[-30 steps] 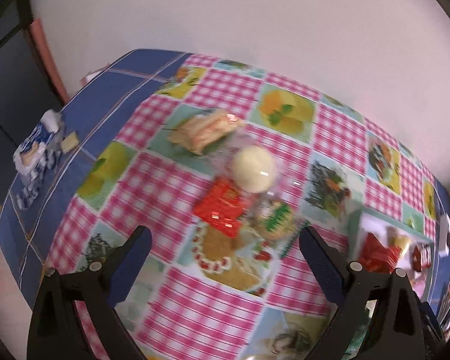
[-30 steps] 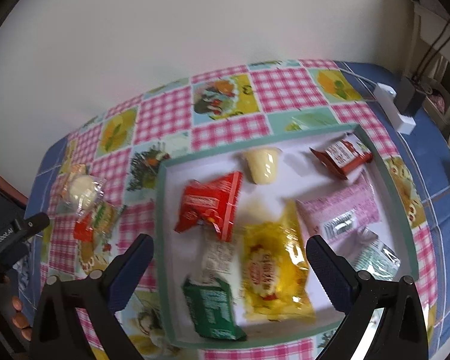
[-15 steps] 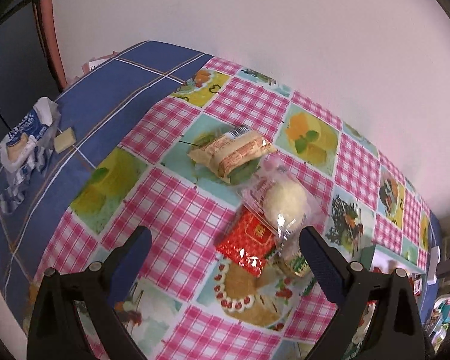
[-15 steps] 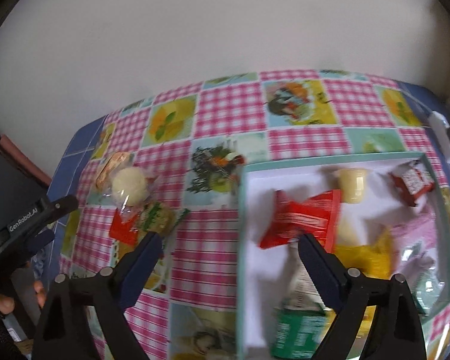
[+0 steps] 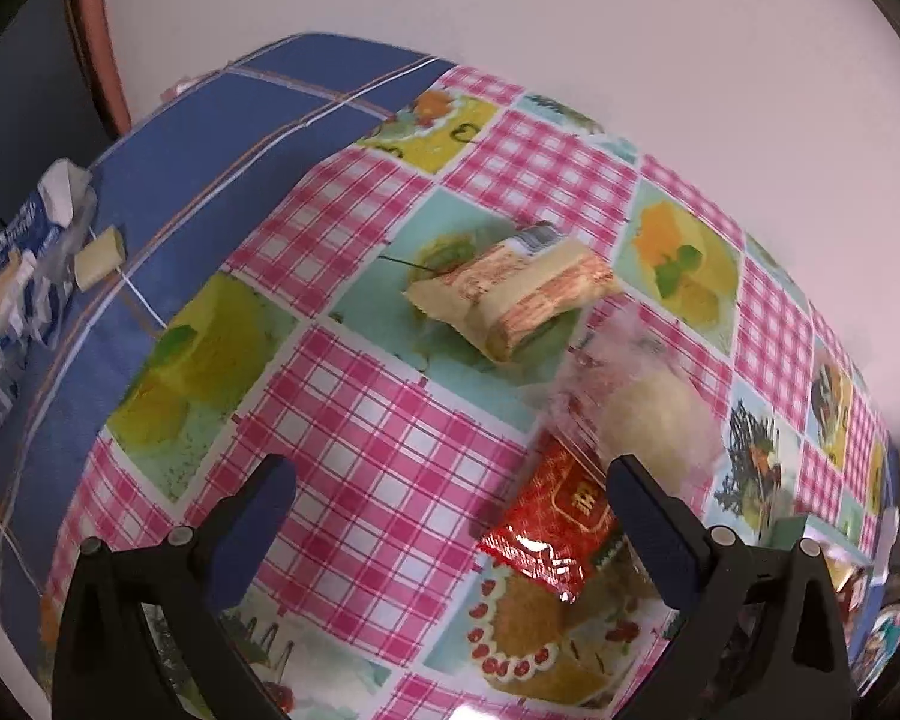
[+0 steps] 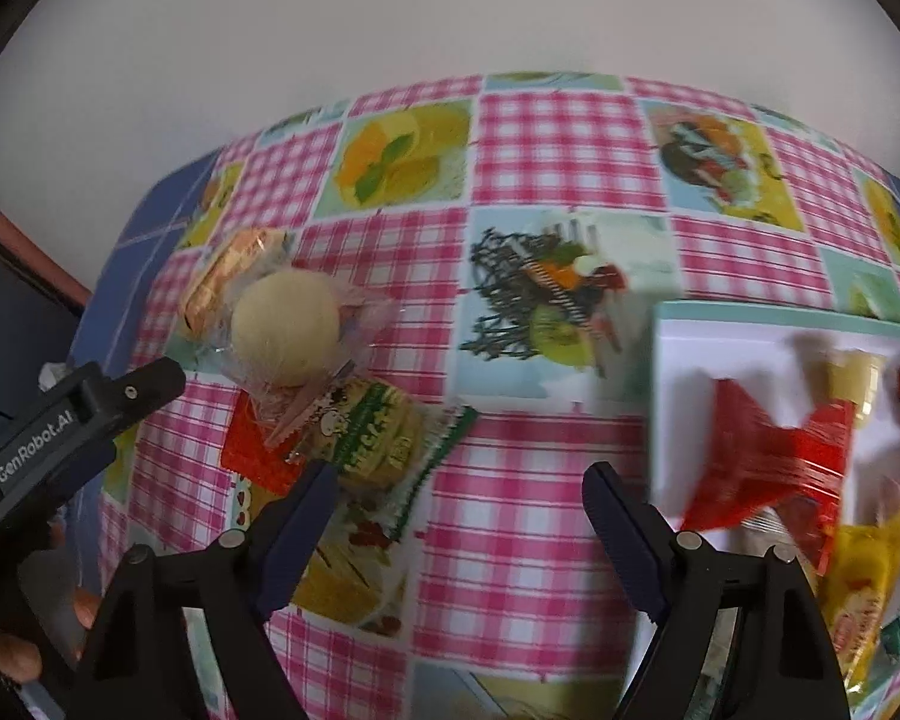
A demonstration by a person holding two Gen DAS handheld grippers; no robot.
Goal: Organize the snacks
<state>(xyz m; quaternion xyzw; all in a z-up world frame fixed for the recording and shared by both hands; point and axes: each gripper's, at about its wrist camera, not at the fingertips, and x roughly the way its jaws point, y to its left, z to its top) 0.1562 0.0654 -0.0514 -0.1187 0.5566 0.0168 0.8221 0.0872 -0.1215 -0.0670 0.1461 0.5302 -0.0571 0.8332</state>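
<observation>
Loose snacks lie on the checked tablecloth: a tan and orange wrapped bar (image 5: pixel 510 294), a round cream bun in clear wrap (image 5: pixel 660 414) (image 6: pixel 288 330), a red packet (image 5: pixel 561 525) (image 6: pixel 252 450) and a green and yellow packet (image 6: pixel 384 438). My left gripper (image 5: pixel 450 516) is open and empty, low over the cloth just left of the red packet. My right gripper (image 6: pixel 456 510) is open and empty, between the loose pile and the white tray (image 6: pixel 672 360). The tray holds a red packet (image 6: pixel 768 462), a yellow packet (image 6: pixel 858 588) and a pudding cup (image 6: pixel 858 378).
A blue and white wrapper (image 5: pixel 12 276) and a small cream block (image 5: pixel 99 255) lie on the blue cloth at the far left. A white wall stands behind the table. The left gripper's body (image 6: pixel 72 414) shows at the left of the right wrist view.
Both grippers have moved left and closer to the loose pile. The tray has slid to the right edge of the right wrist view. Both stay open and empty.
</observation>
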